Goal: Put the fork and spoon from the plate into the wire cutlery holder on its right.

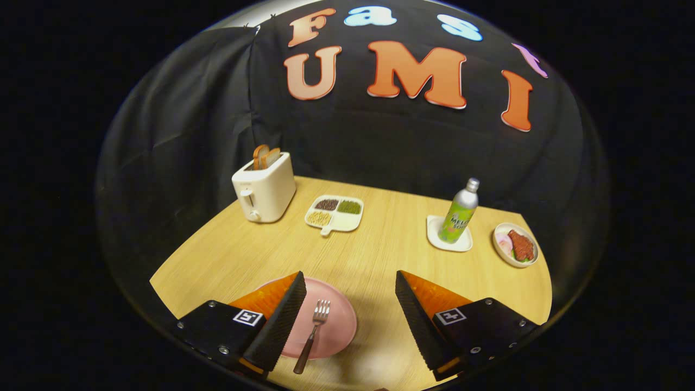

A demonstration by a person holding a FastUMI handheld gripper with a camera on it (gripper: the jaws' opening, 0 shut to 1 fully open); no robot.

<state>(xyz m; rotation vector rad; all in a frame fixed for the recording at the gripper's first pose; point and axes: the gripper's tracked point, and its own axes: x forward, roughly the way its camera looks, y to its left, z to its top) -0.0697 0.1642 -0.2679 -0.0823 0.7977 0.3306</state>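
Note:
A pink plate (336, 326) lies on the wooden table, partly under my left finger (279, 320). A fork (313, 332) with a dark handle rests on the plate, tines pointing away from me, handle reaching over the plate's near rim. My gripper (350, 282) hovers above the table with its fingers wide open and nothing between them. The fork lies just inside the left finger; the right finger (421, 320) is over bare table to the plate's right.
A cream toaster (264, 190) with bread slices stands at the back left. Beside it sits a divided dish (335, 213) of grains. Farther right a green bottle (459, 213) stands on a white coaster (448, 234), and a bowl of food (516, 245) sits near the table's right edge.

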